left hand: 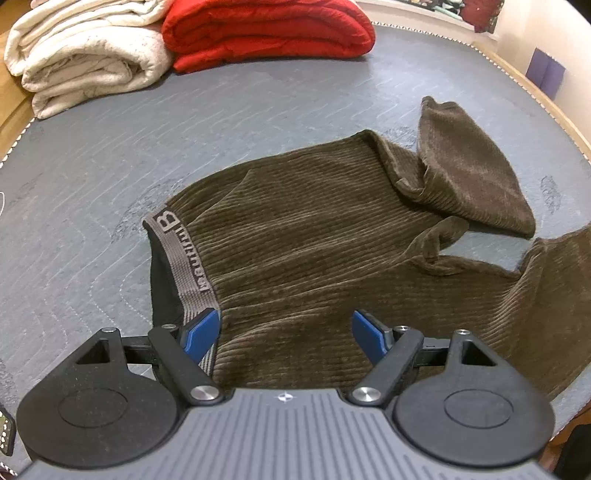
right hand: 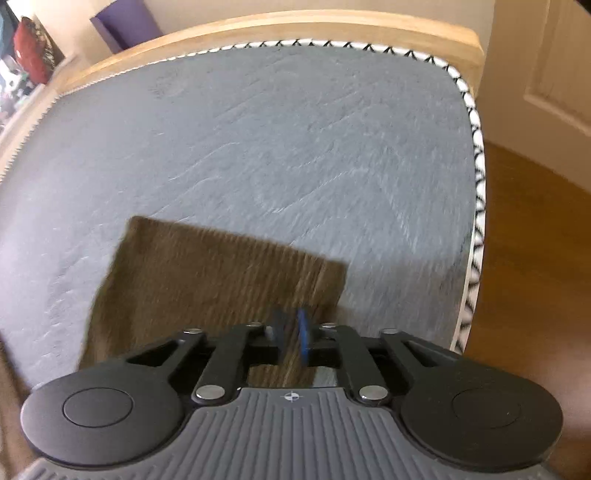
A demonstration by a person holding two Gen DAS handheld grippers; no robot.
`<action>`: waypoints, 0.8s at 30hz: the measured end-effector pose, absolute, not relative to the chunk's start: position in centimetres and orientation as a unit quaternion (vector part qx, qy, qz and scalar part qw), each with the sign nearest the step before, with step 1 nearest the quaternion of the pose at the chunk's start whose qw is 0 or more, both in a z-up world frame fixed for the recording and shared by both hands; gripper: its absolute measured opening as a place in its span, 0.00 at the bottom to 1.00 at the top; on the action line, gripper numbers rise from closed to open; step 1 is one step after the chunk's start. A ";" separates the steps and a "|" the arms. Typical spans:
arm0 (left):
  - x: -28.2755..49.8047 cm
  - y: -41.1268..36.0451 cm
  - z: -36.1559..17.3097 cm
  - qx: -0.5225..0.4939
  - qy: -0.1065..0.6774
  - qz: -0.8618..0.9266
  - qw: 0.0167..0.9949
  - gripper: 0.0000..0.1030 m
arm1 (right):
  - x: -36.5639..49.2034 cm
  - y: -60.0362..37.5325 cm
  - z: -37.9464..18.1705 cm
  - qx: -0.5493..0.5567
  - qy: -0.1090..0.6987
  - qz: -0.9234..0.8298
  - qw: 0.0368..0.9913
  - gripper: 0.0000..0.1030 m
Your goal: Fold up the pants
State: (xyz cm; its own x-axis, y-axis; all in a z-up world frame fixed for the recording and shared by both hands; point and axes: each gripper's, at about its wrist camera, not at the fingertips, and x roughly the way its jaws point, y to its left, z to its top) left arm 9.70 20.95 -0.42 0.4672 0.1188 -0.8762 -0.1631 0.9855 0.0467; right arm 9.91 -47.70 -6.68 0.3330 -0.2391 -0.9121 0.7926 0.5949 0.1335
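Observation:
Brown corduroy pants (left hand: 314,236) lie spread on the grey mattress (left hand: 110,155), with the grey lettered waistband (left hand: 184,258) at the left and one leg folded back at the upper right. My left gripper (left hand: 285,334) hovers low over the waist end. It is open wide, its left blue pad (left hand: 201,334) over the waistband, and nothing is pinched. In the blurred right wrist view, a pant leg end (right hand: 221,273) lies flat on the mattress (right hand: 295,147). My right gripper (right hand: 291,336) is at the leg's right corner, its pads a narrow gap apart with cloth showing between them.
A folded cream blanket (left hand: 81,55) and a folded red blanket (left hand: 266,33) sit at the far end of the mattress. A wooden bed frame (right hand: 258,29) borders the far edge. The mattress's right edge (right hand: 476,184) drops to a wooden floor (right hand: 535,240).

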 end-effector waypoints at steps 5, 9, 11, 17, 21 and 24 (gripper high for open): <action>9.4 21.6 -0.7 -0.017 0.513 0.089 0.854 0.81 | 10.2 -49.8 -9.1 0.308 0.478 -0.360 0.739 0.33; 9.6 21.9 -0.8 -0.020 0.514 0.094 0.853 0.81 | 10.9 -50.1 -8.9 0.286 0.477 -0.322 0.766 0.15; 9.7 21.7 -0.8 -0.020 0.514 0.093 0.853 0.81 | 10.0 -50.6 -8.3 0.292 0.472 -0.353 0.753 0.14; 9.8 20.5 -0.9 -0.009 0.514 0.077 0.854 0.81 | 6.5 -52.4 -8.3 0.341 0.459 -0.444 0.690 0.15; 9.6 20.7 -1.0 -0.014 0.515 0.072 0.854 0.81 | 7.3 -50.7 -7.6 0.301 0.459 -0.452 0.703 0.15; 9.2 22.5 -1.2 -0.034 0.520 0.082 0.850 0.81 | 7.8 -50.3 -7.1 0.283 0.456 -0.462 0.706 0.16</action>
